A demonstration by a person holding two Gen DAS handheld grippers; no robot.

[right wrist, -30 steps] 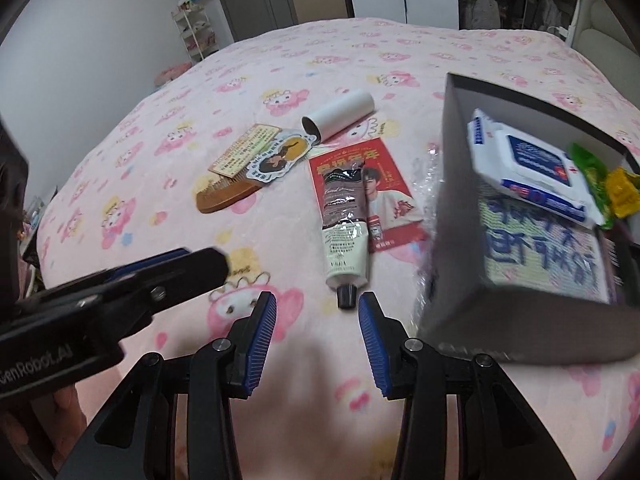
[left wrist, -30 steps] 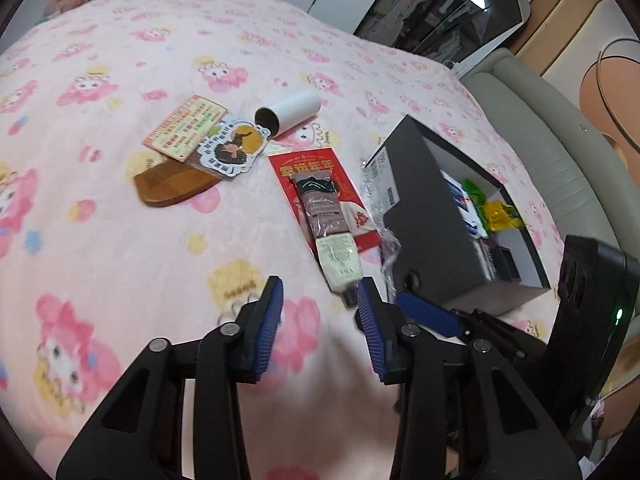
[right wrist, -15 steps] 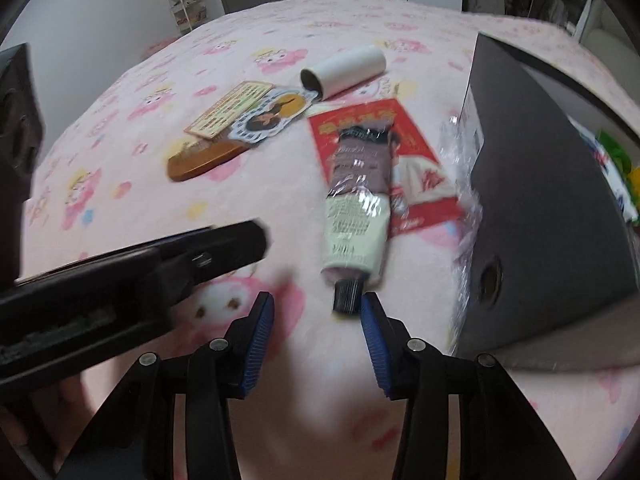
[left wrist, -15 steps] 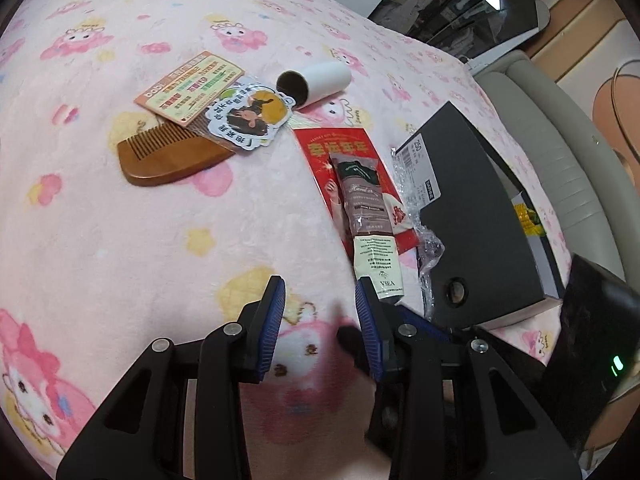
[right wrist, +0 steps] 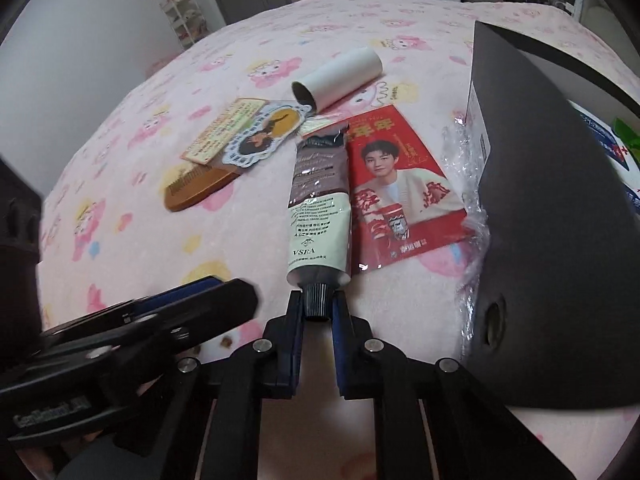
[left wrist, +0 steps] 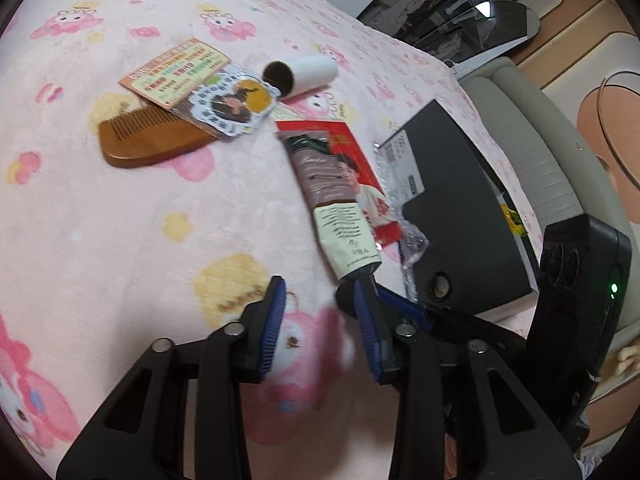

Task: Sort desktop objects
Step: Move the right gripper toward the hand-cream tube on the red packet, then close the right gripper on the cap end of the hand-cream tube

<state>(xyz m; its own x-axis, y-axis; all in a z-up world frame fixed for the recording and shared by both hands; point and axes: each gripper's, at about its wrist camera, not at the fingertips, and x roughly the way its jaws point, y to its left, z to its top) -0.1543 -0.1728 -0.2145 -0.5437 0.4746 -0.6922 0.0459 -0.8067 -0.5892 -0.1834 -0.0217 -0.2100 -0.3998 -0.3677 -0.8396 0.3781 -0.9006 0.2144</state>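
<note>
pink cartoon-print blanket point(right wrist: 168, 240), red card point(right wrist: 400, 192), brown comb point(right wrist: 196, 188).

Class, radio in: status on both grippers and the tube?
Right gripper shut on brown-and-cream hand cream tube by its cap. Left gripper open, empty. Nothing in the way.

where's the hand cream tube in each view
Left wrist: hand cream tube right of centre, cap hidden behind the left gripper's right finger.
Right wrist: hand cream tube at centre, cap between the right gripper's jaws.
Shared landmark: the red photo card under the tube.
</note>
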